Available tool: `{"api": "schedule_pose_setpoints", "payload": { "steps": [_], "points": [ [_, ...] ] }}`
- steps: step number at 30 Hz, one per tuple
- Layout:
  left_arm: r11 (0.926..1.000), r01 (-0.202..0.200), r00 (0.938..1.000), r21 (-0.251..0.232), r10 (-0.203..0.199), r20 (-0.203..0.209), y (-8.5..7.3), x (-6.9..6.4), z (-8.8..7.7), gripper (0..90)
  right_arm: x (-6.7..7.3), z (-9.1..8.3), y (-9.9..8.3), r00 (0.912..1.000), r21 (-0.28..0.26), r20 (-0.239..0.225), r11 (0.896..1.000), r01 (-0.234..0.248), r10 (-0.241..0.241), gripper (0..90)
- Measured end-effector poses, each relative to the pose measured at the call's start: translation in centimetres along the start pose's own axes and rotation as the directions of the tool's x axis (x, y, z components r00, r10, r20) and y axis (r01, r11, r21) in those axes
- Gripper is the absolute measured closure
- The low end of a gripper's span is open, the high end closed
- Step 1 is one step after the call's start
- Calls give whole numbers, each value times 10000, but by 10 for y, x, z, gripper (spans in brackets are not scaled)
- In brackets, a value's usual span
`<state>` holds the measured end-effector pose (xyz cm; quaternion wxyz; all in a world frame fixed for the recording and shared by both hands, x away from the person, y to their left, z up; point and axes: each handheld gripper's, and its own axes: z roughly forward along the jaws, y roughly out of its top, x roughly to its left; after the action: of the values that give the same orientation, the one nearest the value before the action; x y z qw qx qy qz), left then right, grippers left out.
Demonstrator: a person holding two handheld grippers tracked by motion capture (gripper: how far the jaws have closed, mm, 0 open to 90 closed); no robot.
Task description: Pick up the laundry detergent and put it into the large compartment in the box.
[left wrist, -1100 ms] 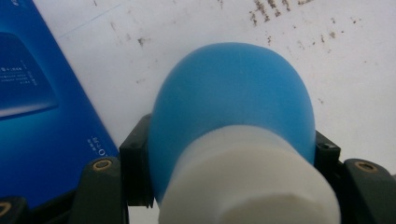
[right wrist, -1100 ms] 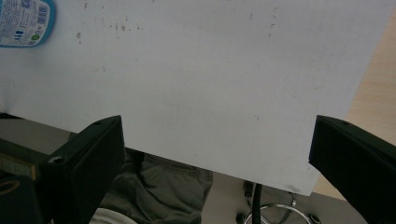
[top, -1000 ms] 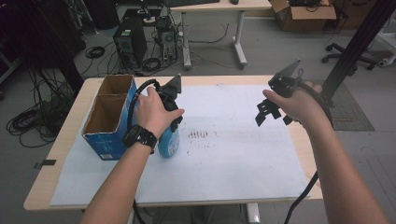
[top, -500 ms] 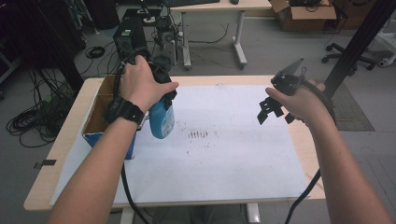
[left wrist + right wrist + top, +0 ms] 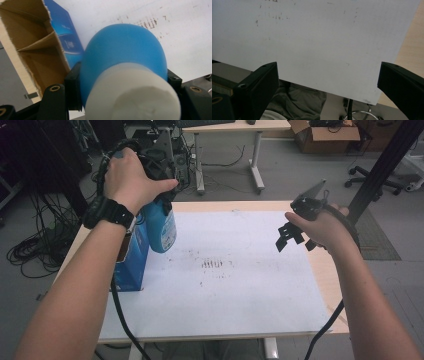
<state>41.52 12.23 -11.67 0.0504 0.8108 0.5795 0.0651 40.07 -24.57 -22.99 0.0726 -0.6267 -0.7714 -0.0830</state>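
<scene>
Carrying step, by the look of it: blue bottle (image 5: 162,227) clamped in the left gripper (image 5: 159,170), lifted clear of the tabletop (image 5: 260,206) and hanging in the air just beside the open blue carton (image 5: 131,265) at the left edge of the white sheet (image 5: 240,290). In the left gripper view, black fingers (image 5: 73,87) pressed on both flanks of the bottle near its white cap (image 5: 135,95), cap end toward the camera, rounded blue body pointing down over the sheet. Carton seen there with a cardboard divider (image 5: 37,43) splitting it into compartments, both apparently empty.

Right gripper (image 5: 296,234) held idle above the right side of the sheet, fingers (image 5: 257,85) spread wide apart with nothing between them.

Next move, as a judgement: most likely shifting the bottle leftward over one carton compartment, keeping it upright, then lowering straight down between divider and wall before loosening the grip. Calls for centring over the opening, since the bottle looks nearly as wide as a compartment; a clipped cardboard edge could tip the light carton. Right gripper free to steady the carton if needed.
</scene>
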Motion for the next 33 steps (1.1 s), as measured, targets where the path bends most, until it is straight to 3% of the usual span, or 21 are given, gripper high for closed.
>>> {"api": "schedule_pose_setpoints", "payload": {
  "steps": [7, 13, 24, 33],
  "points": [
    [9986, 512, 9987, -127, -511, 39, -2, 20, -11, 373, 1, 0, 2, 9999, 43, -55, 10000, 89, -89, 38],
    [9938, 1095, 9940, -215, -1097, -59, -8, 44, -16, 374, 1, 1, 3, 9999, 72, -84, 9999, 85, -84, 38],
    [9771, 2096, 9763, -355, -2111, -469, -25, 89, -24, 374, 0, 1, 5, 9999, 18, -101, 10000, 39, -39, 38],
    [9654, 2596, 9643, -258, -2606, -479, -34, 112, -13, 374, -1, 1, 5, 9999, 21, -131, 10000, 32, -32, 38]
  ]
}}
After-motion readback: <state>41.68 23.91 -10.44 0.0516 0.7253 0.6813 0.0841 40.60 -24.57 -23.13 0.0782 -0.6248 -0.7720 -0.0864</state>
